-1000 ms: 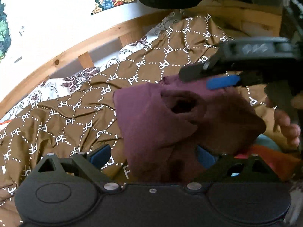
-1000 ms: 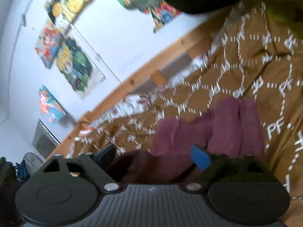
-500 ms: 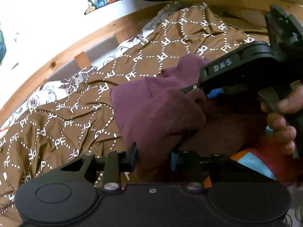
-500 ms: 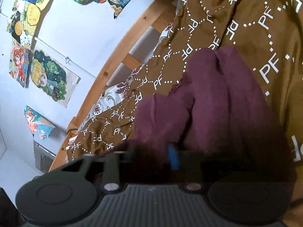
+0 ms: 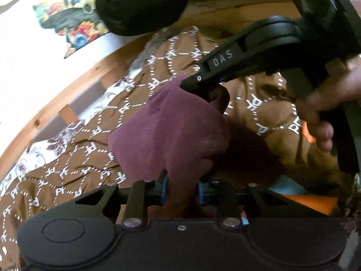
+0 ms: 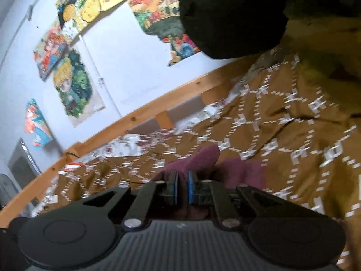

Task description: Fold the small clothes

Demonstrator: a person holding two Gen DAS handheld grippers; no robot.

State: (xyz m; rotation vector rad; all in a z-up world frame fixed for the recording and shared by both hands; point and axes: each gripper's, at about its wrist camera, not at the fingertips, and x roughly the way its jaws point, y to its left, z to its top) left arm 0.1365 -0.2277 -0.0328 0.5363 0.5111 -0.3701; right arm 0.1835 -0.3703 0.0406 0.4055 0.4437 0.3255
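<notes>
The maroon garment (image 5: 171, 122) lies bunched on the brown PF-patterned bedspread (image 5: 67, 180), in front of the wooden bed rail (image 5: 74, 85); the left gripper (image 5: 181, 192) is closing its blue pads on a near fold of it; the right gripper (image 6: 181, 189) is closing on the far edge, cloth pinched between its pads; a hand (image 5: 325, 110) holds that gripper's handle above the bedspread.

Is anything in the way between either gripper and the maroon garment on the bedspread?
Nothing visible is. The left gripper has its jaws closing with a fold of the maroon garment already between them, and the right gripper has its jaws closing on another part of it. Only the brown patterned bedspread lies underneath.
</notes>
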